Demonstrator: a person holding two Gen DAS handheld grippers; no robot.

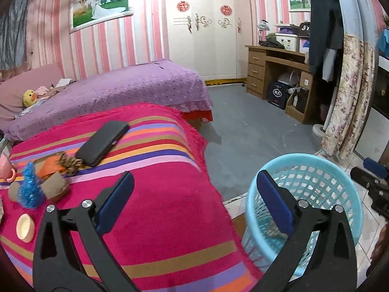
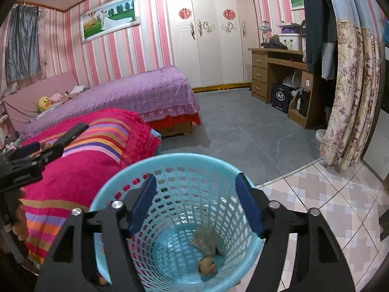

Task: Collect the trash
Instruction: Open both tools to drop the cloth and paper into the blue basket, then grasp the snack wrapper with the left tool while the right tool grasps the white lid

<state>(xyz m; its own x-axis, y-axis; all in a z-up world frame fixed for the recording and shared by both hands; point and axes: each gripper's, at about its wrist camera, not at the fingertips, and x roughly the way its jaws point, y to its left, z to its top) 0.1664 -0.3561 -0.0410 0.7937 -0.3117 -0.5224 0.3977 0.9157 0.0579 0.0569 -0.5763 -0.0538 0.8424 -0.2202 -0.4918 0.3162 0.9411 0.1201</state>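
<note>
Our right gripper (image 2: 194, 204) hung over the blue basket (image 2: 116, 182) with its jaws spread and nothing between them; two crumpled scraps (image 2: 206, 241) lay on the basket's bottom. Our left gripper (image 1: 194, 202) stood wide open and empty, over the edge of the striped blanket (image 1: 158, 194). More scraps (image 1: 57, 186) lay on that blanket beside a black phone (image 1: 102, 143).

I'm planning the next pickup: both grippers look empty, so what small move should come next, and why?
Probably swing the left gripper, open and empty, left toward the crumpled brown wad on the striped blanket. The right gripper hangs open over the blue basket, where two crumpled scraps already lie.
</note>
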